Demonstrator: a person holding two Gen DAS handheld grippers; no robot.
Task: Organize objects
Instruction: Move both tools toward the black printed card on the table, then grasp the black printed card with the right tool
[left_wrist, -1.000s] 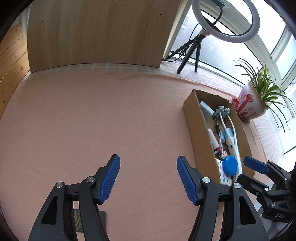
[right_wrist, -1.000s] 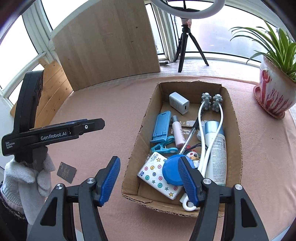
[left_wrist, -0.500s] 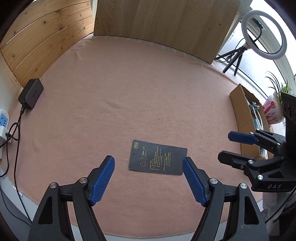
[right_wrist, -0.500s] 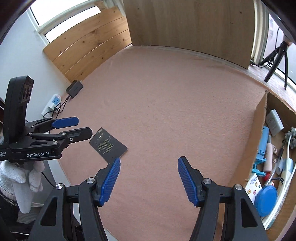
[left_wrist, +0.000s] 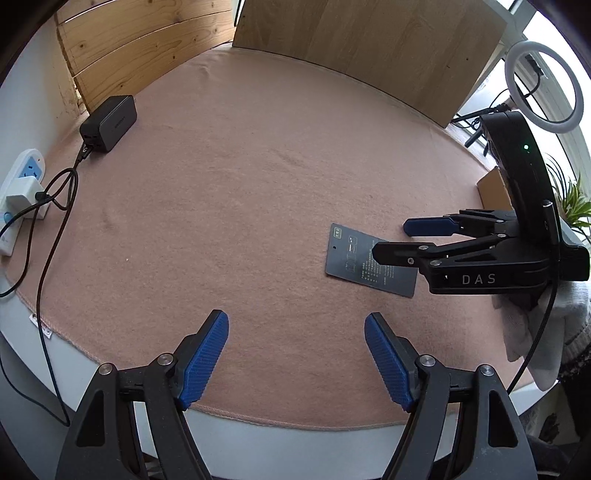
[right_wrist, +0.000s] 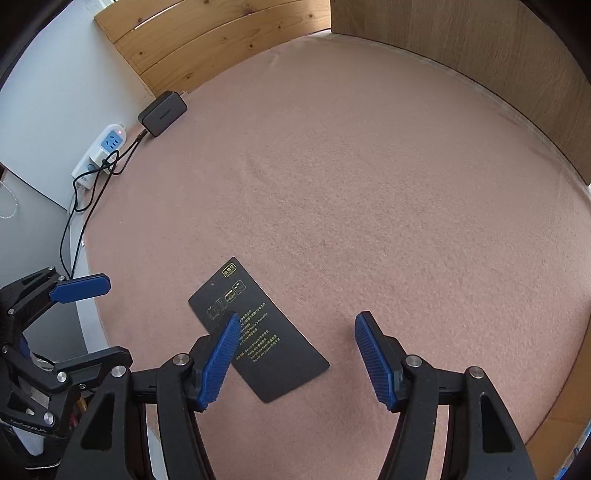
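While a pink cloth (right_wrist: 351, 166) is covering the table, both grippers are hanging over its near edge, holding nothing. The right gripper (right_wrist: 293, 356) is gaping wide above a black card (right_wrist: 258, 328), which is lying flat on the cloth, partly under its left pad. The left gripper (left_wrist: 295, 356) is spread equally wide, with the card (left_wrist: 369, 258) lying ahead to its right.
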